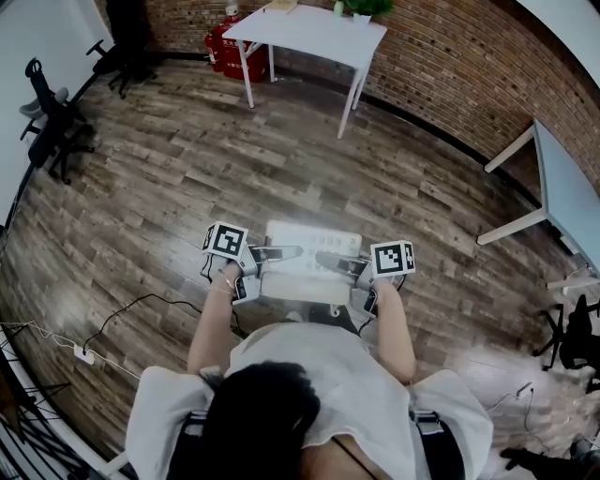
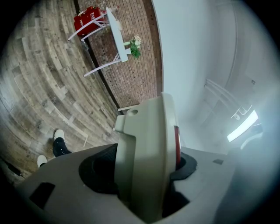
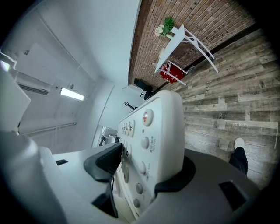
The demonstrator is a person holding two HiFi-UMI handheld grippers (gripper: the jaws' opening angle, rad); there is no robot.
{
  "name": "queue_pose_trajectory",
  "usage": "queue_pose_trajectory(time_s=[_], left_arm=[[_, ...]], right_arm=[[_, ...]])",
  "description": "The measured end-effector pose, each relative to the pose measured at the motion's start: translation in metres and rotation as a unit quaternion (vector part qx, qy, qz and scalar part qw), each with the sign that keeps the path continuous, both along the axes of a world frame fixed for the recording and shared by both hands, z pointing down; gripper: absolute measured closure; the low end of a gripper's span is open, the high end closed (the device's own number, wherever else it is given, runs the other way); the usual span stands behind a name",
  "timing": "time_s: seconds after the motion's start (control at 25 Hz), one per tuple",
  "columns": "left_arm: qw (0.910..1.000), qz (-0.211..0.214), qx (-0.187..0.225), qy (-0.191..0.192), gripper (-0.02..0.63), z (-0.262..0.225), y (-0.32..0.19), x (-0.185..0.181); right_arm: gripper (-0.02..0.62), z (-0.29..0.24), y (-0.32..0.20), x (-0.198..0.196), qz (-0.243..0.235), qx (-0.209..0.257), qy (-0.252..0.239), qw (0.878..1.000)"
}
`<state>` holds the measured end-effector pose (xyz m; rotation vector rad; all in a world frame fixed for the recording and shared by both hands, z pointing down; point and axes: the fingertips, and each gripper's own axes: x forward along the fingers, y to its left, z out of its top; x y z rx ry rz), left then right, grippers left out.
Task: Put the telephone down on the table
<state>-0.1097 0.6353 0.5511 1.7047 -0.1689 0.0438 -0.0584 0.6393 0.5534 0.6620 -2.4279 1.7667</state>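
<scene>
A white desk telephone point(image 1: 309, 261) hangs in the air in front of the person, over the wooden floor, held from both sides. My left gripper point(image 1: 278, 254) is shut on its left end and my right gripper point(image 1: 330, 263) on its right end. In the left gripper view the telephone point(image 2: 151, 131) stands edge-on between the jaws of the left gripper point(image 2: 144, 177), a red strip showing along one side. In the right gripper view the right gripper point(image 3: 142, 173) clamps the telephone point(image 3: 159, 127) across its button face and its back.
A white table point(image 1: 314, 36) with a plant point(image 1: 367, 7) stands far ahead by the brick wall, red cans point(image 1: 228, 49) beside it. A second table point(image 1: 565, 192) is at the right. Black office chairs point(image 1: 47, 117) stand at the left. Cables point(image 1: 122, 314) lie on the floor.
</scene>
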Motion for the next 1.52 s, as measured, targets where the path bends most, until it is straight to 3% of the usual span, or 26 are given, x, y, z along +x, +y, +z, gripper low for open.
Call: queue_pose_trajectory(time_s=[0.32, 0.6, 1.2, 1.52], left_arm=[[0.9999, -0.013, 0.004, 0.000, 0.310, 0.000, -0.031, 0.017], [0.9998, -0.018, -0.001, 0.002, 0.310, -0.005, -0.081, 0.044], [0.9990, -0.043, -0.008, -0.006, 0.310, -0.006, -0.176, 0.095], [0.9991, -0.042, -0.001, -0.007, 0.310, -0.006, -0.197, 0.109]], right_arm=[[0.331, -0.003, -0.031, 0.014, -0.017, 0.005, -0.017, 1.000], [0.333, -0.005, -0.082, 0.044, -0.021, -0.001, -0.002, 1.000], [0.333, -0.010, -0.179, 0.093, -0.047, -0.004, -0.022, 0.999], [0.336, -0.009, -0.199, 0.108, -0.047, -0.008, -0.024, 0.999]])
